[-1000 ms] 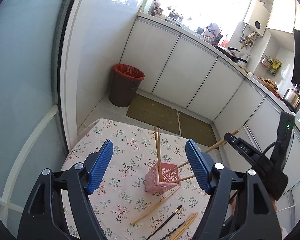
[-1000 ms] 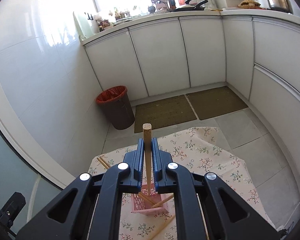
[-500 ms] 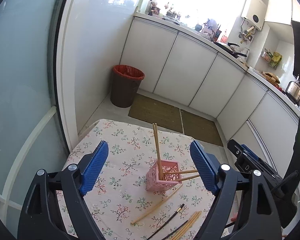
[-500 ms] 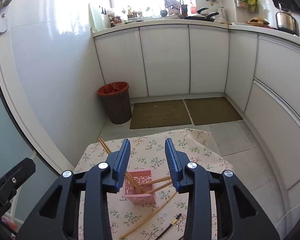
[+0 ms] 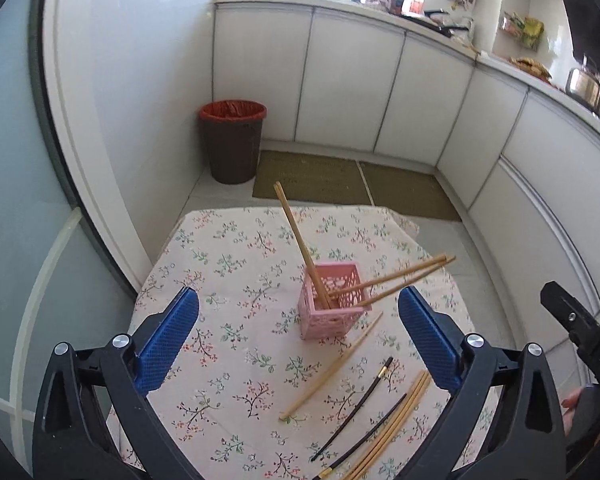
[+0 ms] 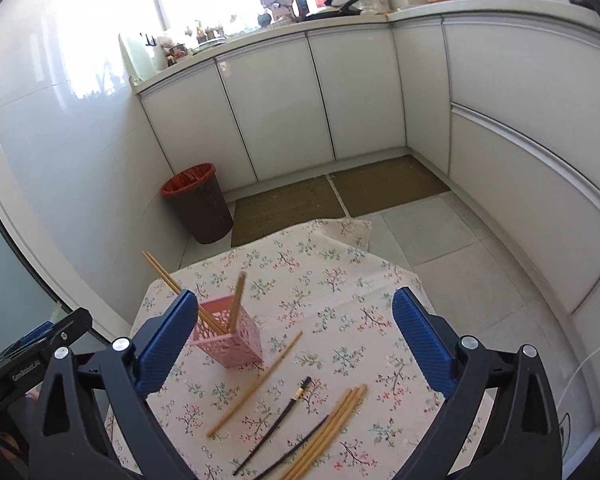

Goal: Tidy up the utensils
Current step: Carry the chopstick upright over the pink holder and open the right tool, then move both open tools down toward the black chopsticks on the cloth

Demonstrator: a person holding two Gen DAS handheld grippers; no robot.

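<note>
A pink lattice holder (image 5: 332,304) (image 6: 230,338) stands on the floral tablecloth (image 5: 228,272) (image 6: 332,280) with several wooden chopsticks (image 5: 300,244) (image 6: 236,302) leaning in it. A loose wooden chopstick (image 5: 332,366) (image 6: 256,384), two black chopsticks (image 5: 354,416) (image 6: 278,420) and a bundle of wooden chopsticks (image 5: 392,424) (image 6: 328,428) lie in front of it. My left gripper (image 5: 298,340) is open and empty above the near table. My right gripper (image 6: 296,340) is open and empty to the holder's right.
A brown bin with a red liner (image 5: 232,142) (image 6: 196,204) stands on the floor by the wall. White cabinets (image 6: 320,100) and two floor mats (image 5: 312,178) lie beyond the table. The table's far edge drops to tiled floor (image 6: 440,240).
My right gripper opened and let go of the wooden chopstick, which now leans in the holder. It then drew back and rightwards. My left gripper shifted, staying open.
</note>
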